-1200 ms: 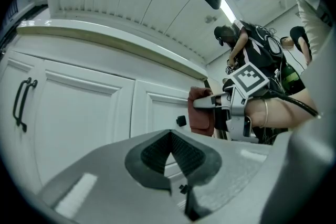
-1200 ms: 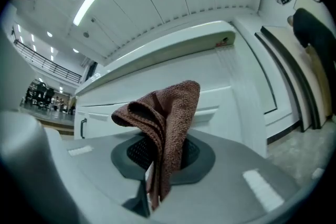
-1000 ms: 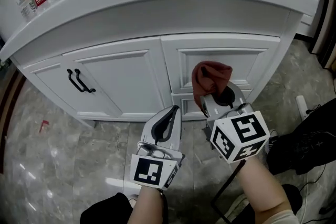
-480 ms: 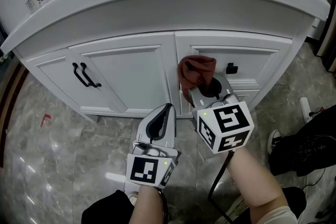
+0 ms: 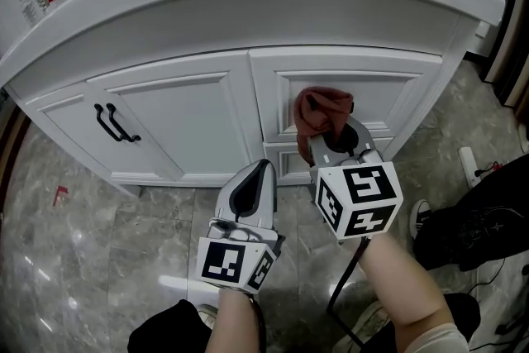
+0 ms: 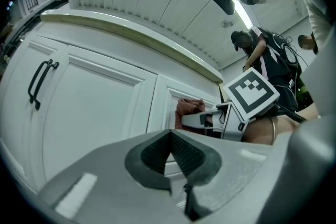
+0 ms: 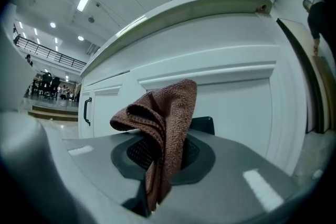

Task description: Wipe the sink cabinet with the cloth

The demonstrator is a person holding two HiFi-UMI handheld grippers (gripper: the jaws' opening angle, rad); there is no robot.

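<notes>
The cloth (image 5: pixel 322 113), a rust-brown bunch, sits pinched in the closed jaws of the right hand-held gripper (image 5: pixel 335 143), its loose top flopping toward the upper right drawer front (image 5: pixel 372 91) of the sink cabinet (image 5: pixel 190 116). Whether it presses on the panel or hangs just short of it, I cannot tell. A black knob (image 7: pixel 202 124) shows just behind the cloth. The left hand-held gripper (image 5: pixel 254 193) hovers lower and beside it, jaws together on nothing, apart from the cabinet. No streaks or wet patches mark any panel, so progress is a judgement: wiping looks under way at this 1 drawer, with the left door (image 5: pixel 178 124) and its 2 black handles (image 5: pixel 111 123) probably left to do.
</notes>
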